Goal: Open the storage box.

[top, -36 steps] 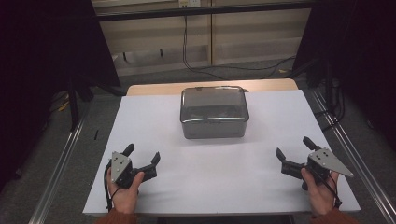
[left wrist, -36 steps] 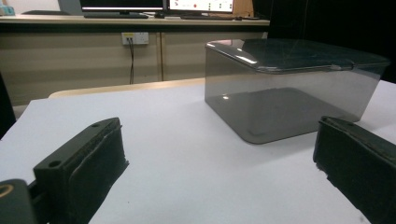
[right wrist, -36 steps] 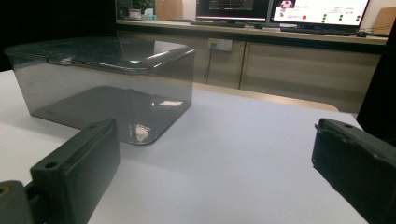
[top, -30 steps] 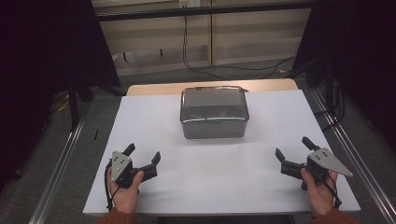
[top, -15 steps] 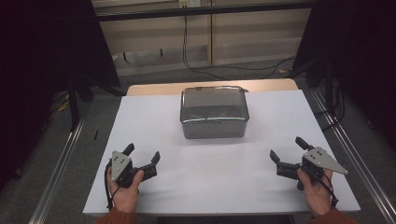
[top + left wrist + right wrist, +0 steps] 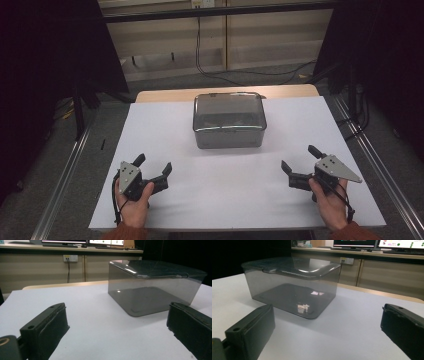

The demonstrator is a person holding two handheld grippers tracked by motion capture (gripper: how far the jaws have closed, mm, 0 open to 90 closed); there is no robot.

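Shifted inward and slightly forward within the last second: right claw, jaws spread wide and empty, now angled toward the smoky lidded plastic box at mid-tabletop. Parked near the front edge, unmoved, equally wide and empty: left claw. Probably the opening reach; box untouched, lid closed.

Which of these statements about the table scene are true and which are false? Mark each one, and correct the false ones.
1. The grey box has its lid on. True.
2. The left claw grips the box. False: it is open, apart from the box, above the white table.
3. The right claw is open. True.
4. The box stands at the table's near edge, between the hands. False: it stands towards the far edge.
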